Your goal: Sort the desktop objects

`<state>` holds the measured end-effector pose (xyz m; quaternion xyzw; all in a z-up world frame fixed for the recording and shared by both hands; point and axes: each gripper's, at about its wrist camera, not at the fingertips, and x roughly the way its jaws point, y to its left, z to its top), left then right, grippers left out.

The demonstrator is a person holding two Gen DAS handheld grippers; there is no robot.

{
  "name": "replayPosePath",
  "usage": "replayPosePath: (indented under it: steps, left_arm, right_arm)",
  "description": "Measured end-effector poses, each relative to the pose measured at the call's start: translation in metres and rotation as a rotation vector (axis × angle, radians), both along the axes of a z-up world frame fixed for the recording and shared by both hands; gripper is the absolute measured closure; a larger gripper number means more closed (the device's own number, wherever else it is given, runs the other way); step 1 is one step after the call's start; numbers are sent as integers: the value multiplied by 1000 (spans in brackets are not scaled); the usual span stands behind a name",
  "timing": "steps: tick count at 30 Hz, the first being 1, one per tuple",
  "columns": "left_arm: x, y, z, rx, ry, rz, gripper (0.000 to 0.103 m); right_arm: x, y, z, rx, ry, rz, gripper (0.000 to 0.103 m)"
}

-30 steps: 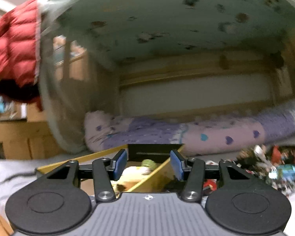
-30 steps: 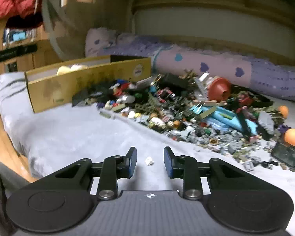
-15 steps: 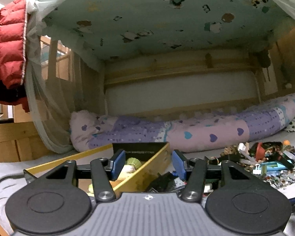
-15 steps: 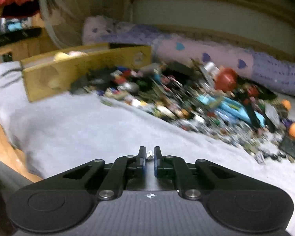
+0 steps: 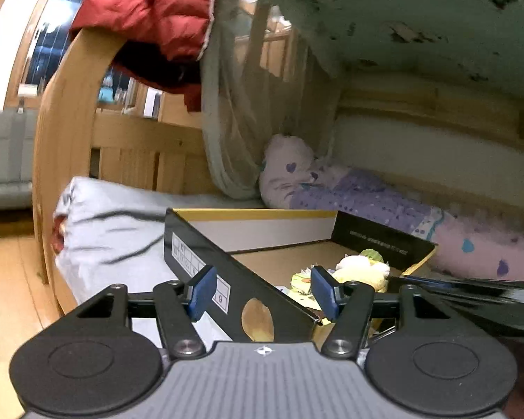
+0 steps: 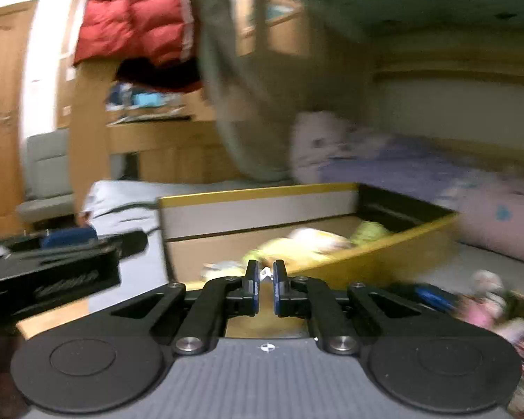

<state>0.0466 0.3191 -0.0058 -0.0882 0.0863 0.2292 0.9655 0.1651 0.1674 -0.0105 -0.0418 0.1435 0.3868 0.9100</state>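
A yellow-and-black cardboard box [image 5: 262,230] lies on the grey bedsheet, with a pale yellow plush toy [image 5: 361,270] and other soft items inside. My left gripper [image 5: 263,288] is open and empty, its fingers astride the box's near black wall. In the blurred right wrist view my right gripper [image 6: 266,277] is shut on a small white piece [image 6: 265,272] and hovers over the near side of the same box [image 6: 255,209]. The left gripper's body [image 6: 52,272] shows at the left of that view.
A purple-and-pink bolster pillow [image 5: 401,209] lies behind the box. A wooden bed frame [image 5: 73,122] with a red down jacket [image 5: 150,3] stands at the left. Small mixed items [image 6: 485,303] lie on the sheet at the right.
My right gripper closed on the small white piece on the sheet, lifted it and swung left to the box. My left gripper swung left and closer to the box, staying open.
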Motion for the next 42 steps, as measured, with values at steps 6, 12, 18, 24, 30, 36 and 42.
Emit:
replayPosePath:
  steps: [6, 12, 18, 24, 30, 36, 42]
  left_arm:
    - [8, -3, 0, 77, 30, 29, 46]
    - [16, 1, 6, 46, 45, 27, 46]
    - [22, -5, 6, 61, 68, 16, 45]
    - [24, -15, 8, 94, 69, 7, 44]
    - [31, -28, 10, 103, 84, -44, 43]
    - [41, -58, 11, 170, 89, -120, 42]
    - [22, -99, 10, 133, 16, -200, 42]
  right_arm:
    - [38, 47, 6, -18, 74, 110, 94]
    - [48, 58, -7, 4, 143, 84, 91]
    - [52, 38, -10, 70, 208, 92, 66]
    - [54, 1, -7, 131, 271, 58, 65]
    - [9, -72, -20, 75, 280, 35, 63]
    - [-57, -179, -25, -43, 187, -133, 56]
    - [-101, -257, -8, -63, 126, -286, 56]
